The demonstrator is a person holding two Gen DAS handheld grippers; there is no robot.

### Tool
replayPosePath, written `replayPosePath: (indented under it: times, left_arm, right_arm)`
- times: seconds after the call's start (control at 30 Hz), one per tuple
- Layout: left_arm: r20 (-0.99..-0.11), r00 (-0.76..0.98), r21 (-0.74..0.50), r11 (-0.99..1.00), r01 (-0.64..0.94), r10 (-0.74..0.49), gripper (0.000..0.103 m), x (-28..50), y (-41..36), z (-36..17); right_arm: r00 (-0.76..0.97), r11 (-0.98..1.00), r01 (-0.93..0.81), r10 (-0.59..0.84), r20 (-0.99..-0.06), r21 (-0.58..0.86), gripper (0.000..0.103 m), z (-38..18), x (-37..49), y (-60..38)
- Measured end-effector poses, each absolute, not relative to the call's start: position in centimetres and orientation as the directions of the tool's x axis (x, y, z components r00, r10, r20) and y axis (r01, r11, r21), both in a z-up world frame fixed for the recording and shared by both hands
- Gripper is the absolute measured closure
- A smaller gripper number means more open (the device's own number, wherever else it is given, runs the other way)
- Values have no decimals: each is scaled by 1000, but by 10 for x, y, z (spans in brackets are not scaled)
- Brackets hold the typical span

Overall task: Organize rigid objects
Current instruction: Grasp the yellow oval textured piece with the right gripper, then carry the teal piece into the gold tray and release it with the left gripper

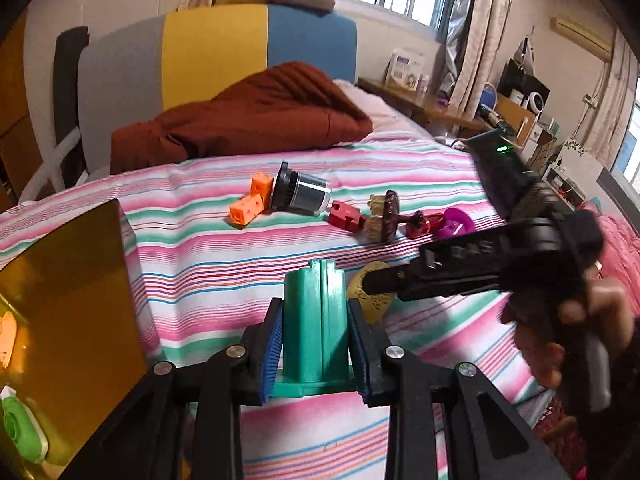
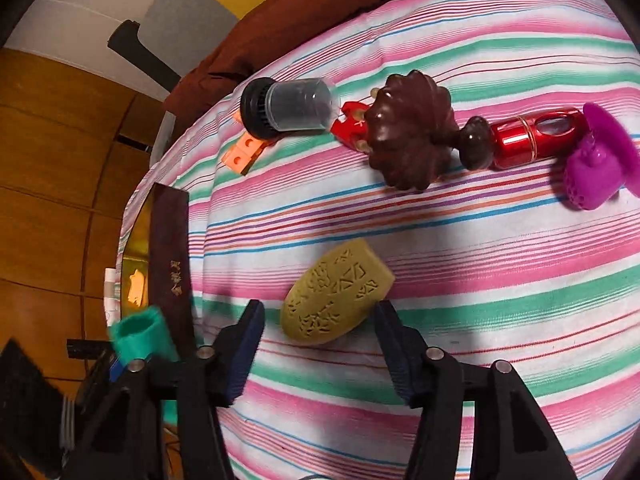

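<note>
I am holding the green plastic piece (image 1: 314, 326) clamped upright between the blue pads of my left tool (image 1: 314, 344), above the striped bedspread (image 1: 200, 248). My right tool (image 2: 320, 344) is hanging with its jaws spread wide apart, gripping nothing, and the yellow embossed block (image 2: 336, 294) is lying on the bed between and just beyond its fingertips; I cannot tell whether the pads are touching it. At my left the gold-lined box (image 1: 68, 280) is sitting near the edge of the bed, with a light green item (image 1: 20, 432) showing inside it. Farther out, a row of things is lying across the bed: the orange cubes (image 1: 250, 200), the black-and-clear cap (image 1: 300, 194) leaning against them, a red block (image 1: 346, 216), the dark brown carved piece (image 2: 412, 132), a red metallic cylinder (image 2: 538, 138) and the purple plastic piece (image 2: 600, 160). Beyond them a rust-brown blanket (image 1: 248, 116) is lying bunched near the headboard.
</note>
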State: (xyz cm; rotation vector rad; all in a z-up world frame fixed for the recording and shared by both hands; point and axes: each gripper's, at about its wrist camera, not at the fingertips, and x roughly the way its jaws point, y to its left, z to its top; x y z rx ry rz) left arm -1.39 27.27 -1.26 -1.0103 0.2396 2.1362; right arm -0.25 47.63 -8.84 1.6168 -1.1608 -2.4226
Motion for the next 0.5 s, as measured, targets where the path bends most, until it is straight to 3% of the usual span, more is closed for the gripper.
replayPosePath:
  times: [0.23, 0.5]
  left_arm:
    - [-703, -421, -167, -709, -686, 573, 73, 1, 242, -1]
    - [-688, -445, -202, -740, -642, 574, 73, 2, 203, 6]
  right_arm:
    - [-469, -789, -373, -293, -833, 487, 42, -90, -16, 465]
    - [-443, -953, -226, -86, -892, 204, 58, -89, -29, 424]
